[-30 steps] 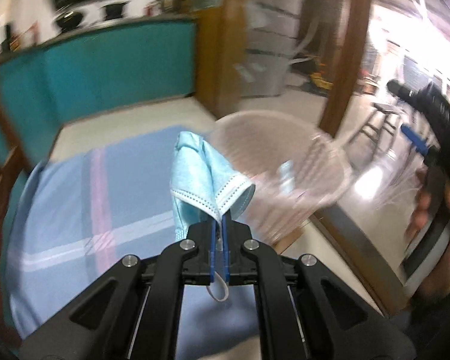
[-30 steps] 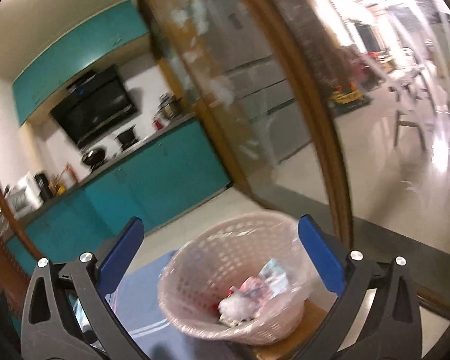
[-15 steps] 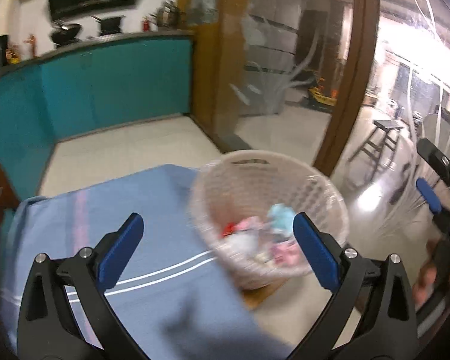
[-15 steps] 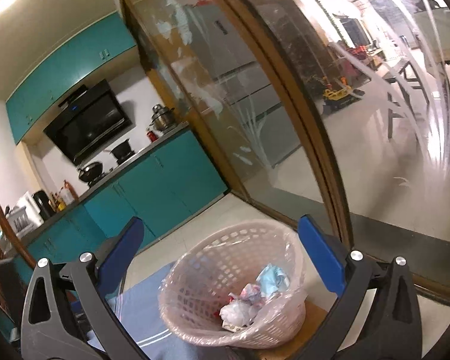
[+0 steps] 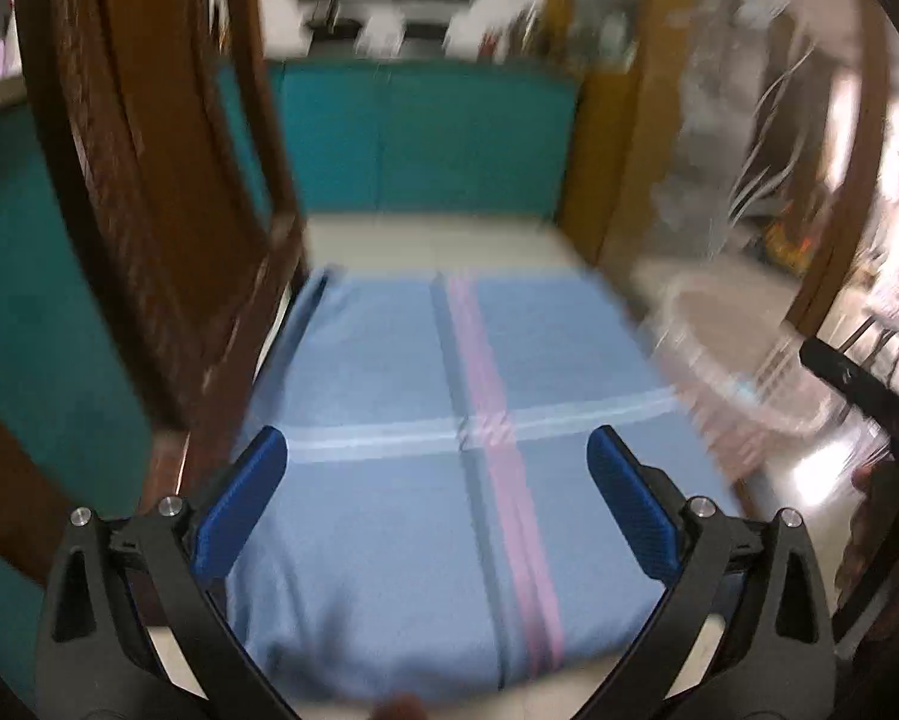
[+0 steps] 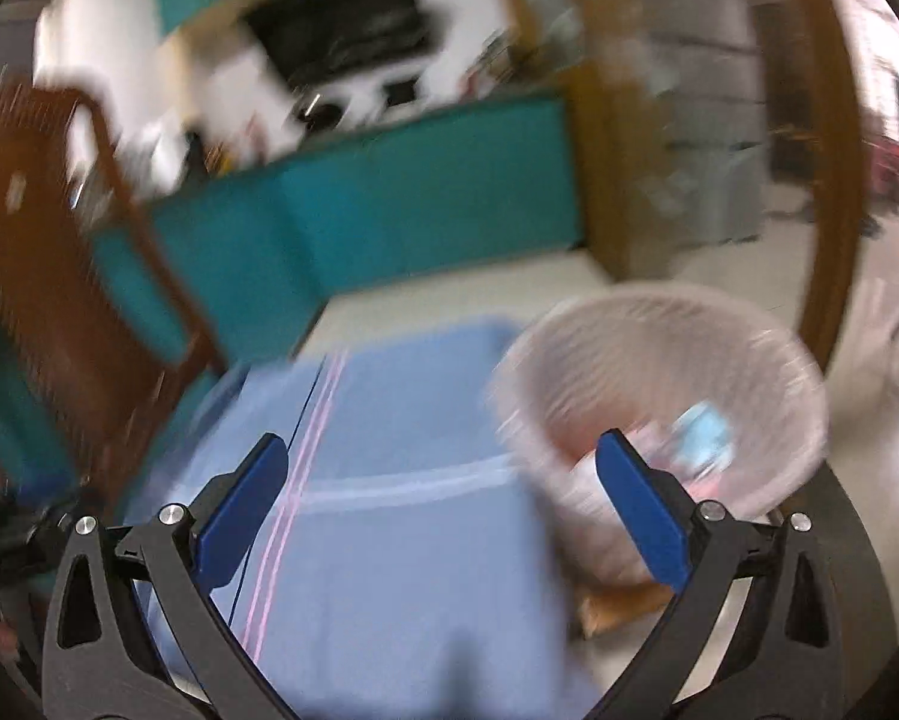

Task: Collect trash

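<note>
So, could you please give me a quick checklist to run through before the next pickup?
1. Left hand-held gripper empty, jaws wide: ok.
2. Right hand-held gripper empty, jaws wide: ok.
3. Basket upright beside the blue cloth: ok.
4. Blue mask inside the basket: ok.
5. More trash on the cloth: none visible, though the frames are blurred: cannot tell.

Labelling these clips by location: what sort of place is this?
Probably a home kitchen or dining area: teal cabinets under a cluttered counter, a wooden chair, and a cloth-covered table.
</note>
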`<state>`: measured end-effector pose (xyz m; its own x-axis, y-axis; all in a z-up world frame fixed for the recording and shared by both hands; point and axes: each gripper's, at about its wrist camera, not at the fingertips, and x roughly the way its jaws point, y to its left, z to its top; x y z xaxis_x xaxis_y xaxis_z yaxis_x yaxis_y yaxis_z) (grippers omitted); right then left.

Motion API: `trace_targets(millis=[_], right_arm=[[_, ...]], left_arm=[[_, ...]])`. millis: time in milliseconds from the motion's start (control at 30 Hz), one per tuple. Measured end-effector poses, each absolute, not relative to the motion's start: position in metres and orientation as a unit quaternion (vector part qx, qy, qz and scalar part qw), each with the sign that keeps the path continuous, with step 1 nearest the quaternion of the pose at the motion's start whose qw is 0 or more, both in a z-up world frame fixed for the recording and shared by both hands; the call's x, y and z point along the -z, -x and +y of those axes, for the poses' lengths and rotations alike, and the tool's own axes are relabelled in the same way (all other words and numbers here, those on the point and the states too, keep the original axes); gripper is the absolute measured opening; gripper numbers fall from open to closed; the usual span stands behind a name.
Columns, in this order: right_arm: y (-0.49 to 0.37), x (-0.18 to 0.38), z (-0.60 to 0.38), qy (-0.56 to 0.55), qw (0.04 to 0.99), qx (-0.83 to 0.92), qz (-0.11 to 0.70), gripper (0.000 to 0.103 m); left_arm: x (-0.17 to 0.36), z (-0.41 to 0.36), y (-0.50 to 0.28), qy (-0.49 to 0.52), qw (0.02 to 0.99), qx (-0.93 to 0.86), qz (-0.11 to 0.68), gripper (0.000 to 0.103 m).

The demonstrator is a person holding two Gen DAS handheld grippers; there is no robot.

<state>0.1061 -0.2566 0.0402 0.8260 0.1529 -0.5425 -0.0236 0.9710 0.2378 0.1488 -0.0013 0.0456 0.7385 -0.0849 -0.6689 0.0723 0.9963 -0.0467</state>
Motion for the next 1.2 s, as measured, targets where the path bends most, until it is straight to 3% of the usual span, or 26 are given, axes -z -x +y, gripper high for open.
trace_targets(millis=[233, 667, 1200], right_arm=[[-0.097, -0.029, -0.193, -0.038, 0.952, -0.087, 0.292, 0.100], [-0.105, -0.028, -0.203, -0.046, 0.955, -0.069, 0.284, 0.100], [-0.106, -0.025, -0.202, -0.040, 0.955, -0.073, 0.286, 0.100]], left_arm=[[-0.035, -0.006, -0.141, -0.009, 0.937, 0.016, 0.349, 0.100], [-0.044, 0.004, -0.127, 0.043, 0.941, 0.025, 0.334, 0.100], [-0.039, -0.004, -0.129, 0.021, 0.937, 0.020, 0.348, 0.100]])
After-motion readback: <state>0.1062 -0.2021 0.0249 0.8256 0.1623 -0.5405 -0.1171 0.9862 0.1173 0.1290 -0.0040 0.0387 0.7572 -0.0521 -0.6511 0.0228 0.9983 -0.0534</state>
